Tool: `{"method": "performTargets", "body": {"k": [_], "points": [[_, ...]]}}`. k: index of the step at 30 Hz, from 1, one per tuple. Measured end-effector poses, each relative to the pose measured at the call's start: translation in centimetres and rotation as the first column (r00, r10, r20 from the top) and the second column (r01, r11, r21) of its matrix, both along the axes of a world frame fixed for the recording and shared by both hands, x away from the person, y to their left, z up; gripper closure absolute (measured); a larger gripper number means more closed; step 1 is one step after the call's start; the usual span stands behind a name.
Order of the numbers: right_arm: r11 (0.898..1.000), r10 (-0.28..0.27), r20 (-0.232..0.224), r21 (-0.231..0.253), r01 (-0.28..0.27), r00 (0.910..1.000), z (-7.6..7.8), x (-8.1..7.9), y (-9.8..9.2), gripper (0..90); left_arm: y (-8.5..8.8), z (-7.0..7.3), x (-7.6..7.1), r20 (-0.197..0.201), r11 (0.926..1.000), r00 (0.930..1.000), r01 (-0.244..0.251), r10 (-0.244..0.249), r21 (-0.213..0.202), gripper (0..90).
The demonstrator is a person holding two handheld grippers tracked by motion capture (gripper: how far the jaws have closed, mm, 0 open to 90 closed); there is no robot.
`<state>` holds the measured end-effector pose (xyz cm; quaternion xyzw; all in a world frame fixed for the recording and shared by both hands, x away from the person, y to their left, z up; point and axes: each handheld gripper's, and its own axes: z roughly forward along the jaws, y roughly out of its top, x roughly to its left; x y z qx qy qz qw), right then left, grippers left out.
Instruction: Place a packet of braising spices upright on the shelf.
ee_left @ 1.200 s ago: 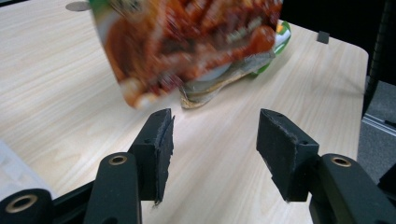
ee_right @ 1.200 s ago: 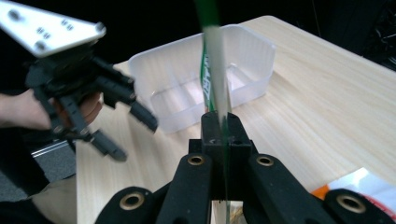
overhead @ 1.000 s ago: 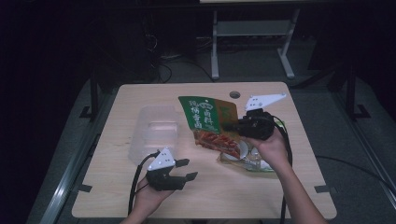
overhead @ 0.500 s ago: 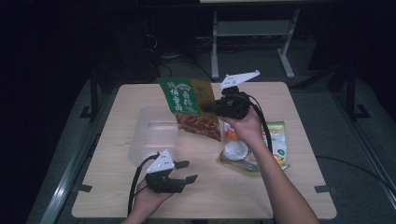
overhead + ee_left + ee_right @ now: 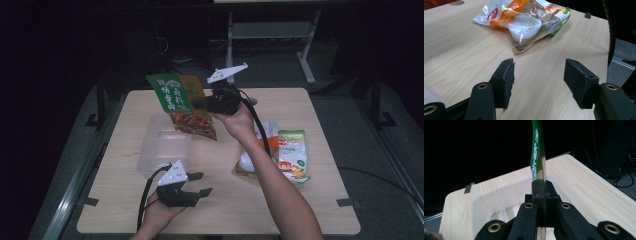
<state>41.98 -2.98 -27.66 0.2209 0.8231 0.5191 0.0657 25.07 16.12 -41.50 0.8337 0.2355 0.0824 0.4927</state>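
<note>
My right gripper (image 5: 200,106) is shut on a green and red food packet (image 5: 182,104), held in the air above the clear plastic tub (image 5: 164,145). In the right gripper view the packet (image 5: 538,152) stands edge-on between the closed jaws (image 5: 541,187), with the tub (image 5: 506,195) below. My left gripper (image 5: 199,183) rests near the table's front edge, open, nothing between its pads (image 5: 505,77). In front of it, on the table, lies a pile of snack packets (image 5: 524,22).
A wooden table (image 5: 325,105) carries an orange and white packet (image 5: 267,135) and a green and white packet (image 5: 292,152) at the right, partly under my right forearm. A dark floor and a metal stand surround the table.
My right gripper has carried the green packet up and to the left, from above the packet pile to above the clear tub. The left gripper has stayed where it was.
</note>
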Motion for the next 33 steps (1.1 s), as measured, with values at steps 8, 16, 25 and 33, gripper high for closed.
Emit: {"method": "performTargets", "body": {"k": [8, 16, 25, 33], "points": [[1.0, 0.015, 0.005, 0.006, -0.015, 0.9999, -0.5, 2.1, 3.0, 90.0, -0.1, 0.1, -0.2, 0.016, 0.9998, 0.9998, 0.012, -0.012, 0.018, 41.0], [1.0, 0.009, -0.022, 0.028, -0.008, 0.9997, -2.8, 3.8, 5.3, 90.0, -0.2, -0.1, -0.3, 0.012, 0.9998, 0.9998, 0.016, -0.016, 0.014, 41.0], [0.998, -0.019, -0.075, 0.065, 0.024, 0.997, -5.3, 5.2, 6.8, 90.0, -0.2, -0.2, -0.5, 0.013, 0.9993, 0.9995, 0.029, -0.029, 0.022, 41.0], [0.995, -0.019, -0.093, 0.091, 0.028, 0.9954, -6.9, 5.7, 7.3, 90.0, -0.4, -0.2, -0.5, 0.021, 0.9991, 0.9993, 0.03, -0.031, 0.028, 41.0]]}}
